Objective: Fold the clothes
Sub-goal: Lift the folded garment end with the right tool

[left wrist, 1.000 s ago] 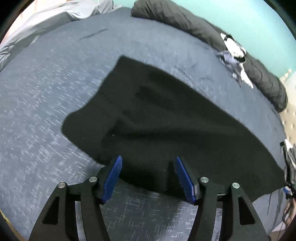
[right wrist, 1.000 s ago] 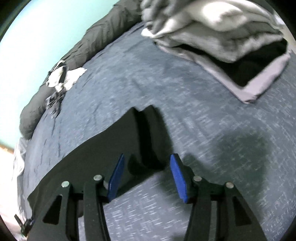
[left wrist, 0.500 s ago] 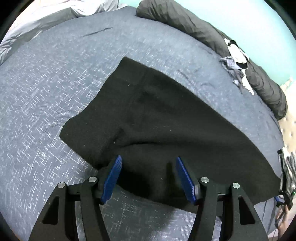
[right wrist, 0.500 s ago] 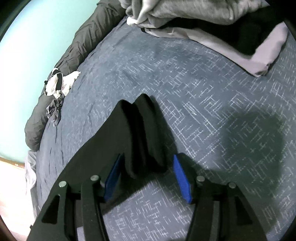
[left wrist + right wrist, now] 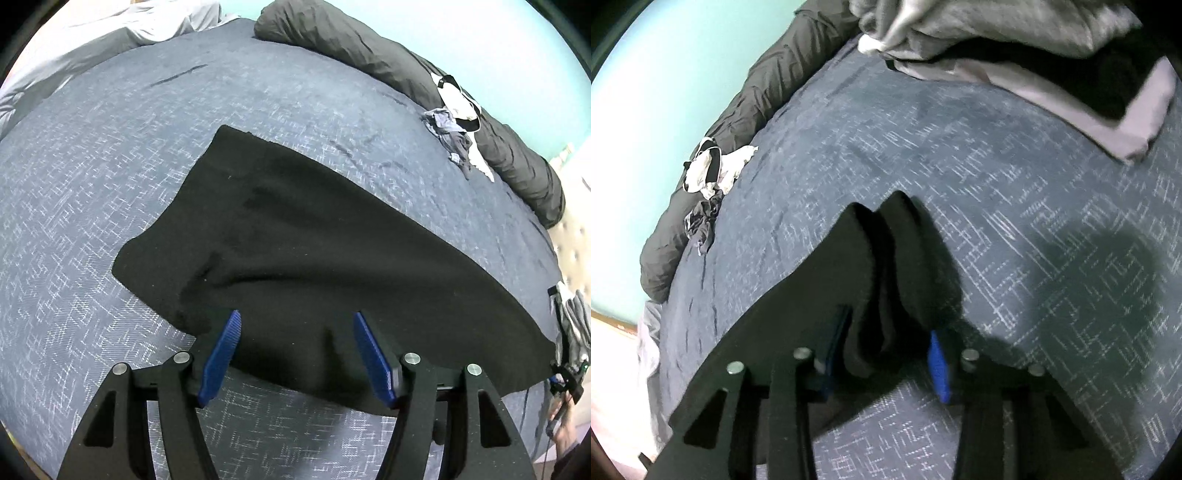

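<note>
The black garment [image 5: 325, 236] lies spread long across the blue bedspread [image 5: 92, 177]. The left gripper [image 5: 297, 350] hangs spread wide over its near edge, grasping nothing. The right gripper [image 5: 886, 350] has closed in around the bunched far-right end, probably to lift it over; whether it pinches firmly cannot be told.

Right tool [image 5: 886, 354]: left blue pad mostly hidden behind bunched black cloth [image 5: 886, 295]; whether it grips can't be told. Grey clothes pile [image 5: 997, 33] is cut off at top edge and blurred. Left view: cloth's right corner runs behind an unclear object at the frame edge.
</note>
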`<state>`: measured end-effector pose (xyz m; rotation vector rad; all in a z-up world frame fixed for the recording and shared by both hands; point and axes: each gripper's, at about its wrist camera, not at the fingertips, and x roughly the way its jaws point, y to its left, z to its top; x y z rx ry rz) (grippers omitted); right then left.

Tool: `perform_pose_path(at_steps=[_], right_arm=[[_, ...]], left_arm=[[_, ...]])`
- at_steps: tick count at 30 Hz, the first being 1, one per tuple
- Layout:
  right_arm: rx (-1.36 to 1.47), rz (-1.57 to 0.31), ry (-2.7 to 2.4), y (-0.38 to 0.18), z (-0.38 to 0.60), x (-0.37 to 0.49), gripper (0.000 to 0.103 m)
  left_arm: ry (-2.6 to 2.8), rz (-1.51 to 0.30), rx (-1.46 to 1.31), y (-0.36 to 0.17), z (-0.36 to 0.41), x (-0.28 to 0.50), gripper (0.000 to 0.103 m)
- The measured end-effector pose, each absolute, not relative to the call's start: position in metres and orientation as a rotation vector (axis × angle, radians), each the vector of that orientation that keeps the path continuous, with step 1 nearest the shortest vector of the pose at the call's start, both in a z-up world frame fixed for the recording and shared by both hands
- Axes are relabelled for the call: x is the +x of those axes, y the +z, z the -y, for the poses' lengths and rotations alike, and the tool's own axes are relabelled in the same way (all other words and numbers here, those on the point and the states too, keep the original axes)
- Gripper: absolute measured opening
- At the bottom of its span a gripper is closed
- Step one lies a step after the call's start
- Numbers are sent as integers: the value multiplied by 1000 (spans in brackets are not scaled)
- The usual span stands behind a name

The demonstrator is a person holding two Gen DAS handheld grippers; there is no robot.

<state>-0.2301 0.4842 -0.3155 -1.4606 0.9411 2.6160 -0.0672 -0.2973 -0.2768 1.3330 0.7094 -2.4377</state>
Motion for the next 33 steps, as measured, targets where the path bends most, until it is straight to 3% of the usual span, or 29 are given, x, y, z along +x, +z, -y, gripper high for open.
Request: perform_pose_path(at_steps=[3,6,19,28,33], right_arm=[[-1416,-875,2685,-303,-476,-231,16],[-1358,-813,2760,-285,-467,-232,14],[-1163,-654,2962,-173,-454,-276,12],[-1017,-610,2891,-108,-498,-299,12],[-1041,-531,2861,-97,-513,-298,12]], left_arm=[[-2430,-710,1334,-279,299,-66,68],[-2425,-700,1340,-279,301,-63,68],[-2442,-697,1330,-269,296,-62,68],[-2469,-699,1343,-265,282,-71,68],[-2483,-701,1352,-263,273,-77,69]])
